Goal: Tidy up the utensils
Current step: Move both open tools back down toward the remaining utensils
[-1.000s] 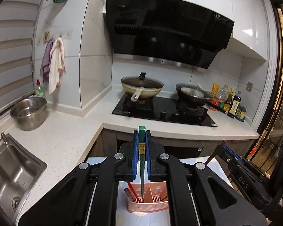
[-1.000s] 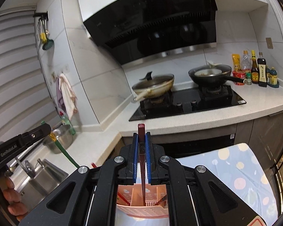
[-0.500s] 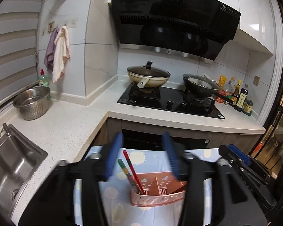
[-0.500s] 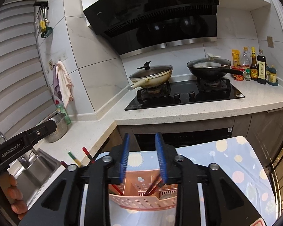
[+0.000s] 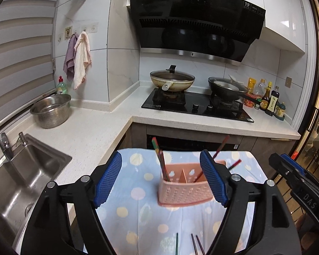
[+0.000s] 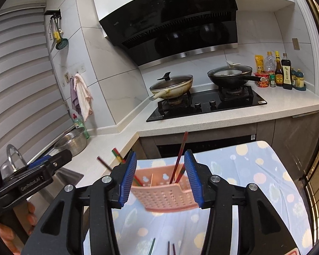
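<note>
Pink basket [image 5: 186, 186] sits at twelve o'clock ahead of both spread, empty grippers; loose chopsticks [image 5: 194, 244] lie at six o'clock, under me, long axes running toward the basket. I'd judge my left gripper [image 5: 162, 180] marginally nearer them than my right gripper [image 6: 160, 179].

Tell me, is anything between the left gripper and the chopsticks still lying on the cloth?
Nothing visible blocks them. The loose chopsticks lie on the cloth low between the open fingers of the left gripper, nearer than the pink holder. The gripper's frame hides their near ends.
</note>
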